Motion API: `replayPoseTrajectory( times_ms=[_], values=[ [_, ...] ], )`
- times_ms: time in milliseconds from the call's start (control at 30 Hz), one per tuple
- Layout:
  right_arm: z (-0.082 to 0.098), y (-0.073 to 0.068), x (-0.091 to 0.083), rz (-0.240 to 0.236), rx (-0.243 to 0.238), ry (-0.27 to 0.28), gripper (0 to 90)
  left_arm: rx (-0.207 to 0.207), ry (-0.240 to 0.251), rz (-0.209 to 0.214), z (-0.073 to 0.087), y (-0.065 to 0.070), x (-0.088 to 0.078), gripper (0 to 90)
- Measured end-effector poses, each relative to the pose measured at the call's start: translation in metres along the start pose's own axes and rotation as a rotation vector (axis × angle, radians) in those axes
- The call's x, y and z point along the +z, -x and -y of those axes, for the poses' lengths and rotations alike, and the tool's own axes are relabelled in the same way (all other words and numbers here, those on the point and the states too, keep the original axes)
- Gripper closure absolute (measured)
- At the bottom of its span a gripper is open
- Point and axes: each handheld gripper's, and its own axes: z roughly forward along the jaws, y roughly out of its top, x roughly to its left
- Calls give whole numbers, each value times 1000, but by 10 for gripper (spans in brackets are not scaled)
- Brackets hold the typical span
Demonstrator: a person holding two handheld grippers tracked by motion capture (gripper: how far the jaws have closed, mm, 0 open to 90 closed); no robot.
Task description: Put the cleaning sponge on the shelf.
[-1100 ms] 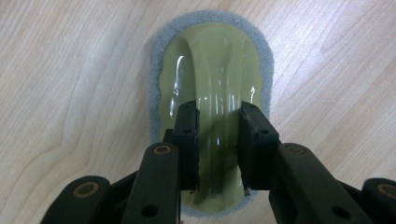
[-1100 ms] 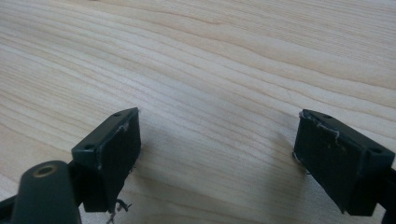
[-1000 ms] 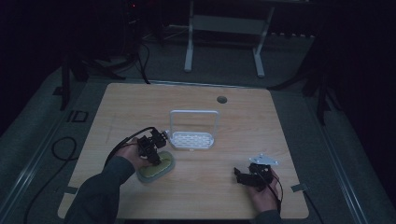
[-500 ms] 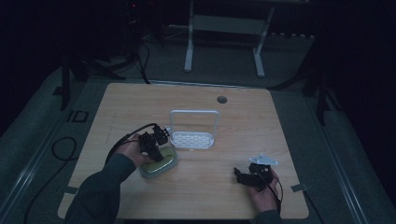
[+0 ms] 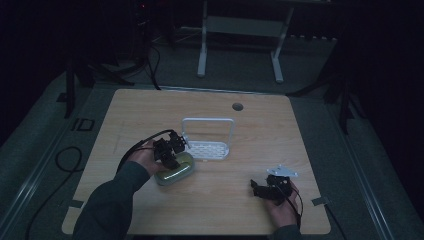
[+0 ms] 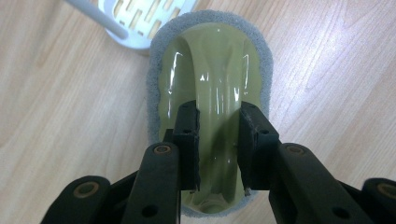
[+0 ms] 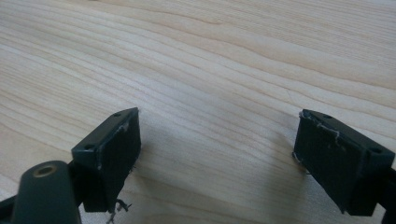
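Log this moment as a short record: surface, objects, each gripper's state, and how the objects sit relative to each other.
surface: light wooden table
scrubber: green-handled scrubbing pad with grey sponge edge, flat on the table
rack: white slotted rack with an upright loop handle
relation: scrubber lies just in front and left of the rack, close to its corner
left gripper: jaws closed on the scrubber's raised handle ridge
right gripper: jaws wide apart, nothing between them, low over bare wood
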Motion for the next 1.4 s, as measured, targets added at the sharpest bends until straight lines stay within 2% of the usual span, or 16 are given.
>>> replayPoseTrajectory(
  times_ms=[367, 700, 833, 1000, 1400],
  values=[
    [0, 0, 0, 0, 1, 0, 143, 70, 33, -24, -9, 1, -6, 716],
    [0, 0, 0, 0, 2, 0, 143, 108, 59, -44, -16, 1, -11, 716],
    [0, 0, 0, 0, 3, -1, 143, 145, 70, -43, -20, 0, -10, 716],
    [0, 0, 0, 0, 3, -1, 143, 167, 60, -51, -25, -1, -11, 715],
    [0, 0, 0, 1, 0, 1, 143, 206, 90, -64, -33, -2, -11, 716]
  ],
)
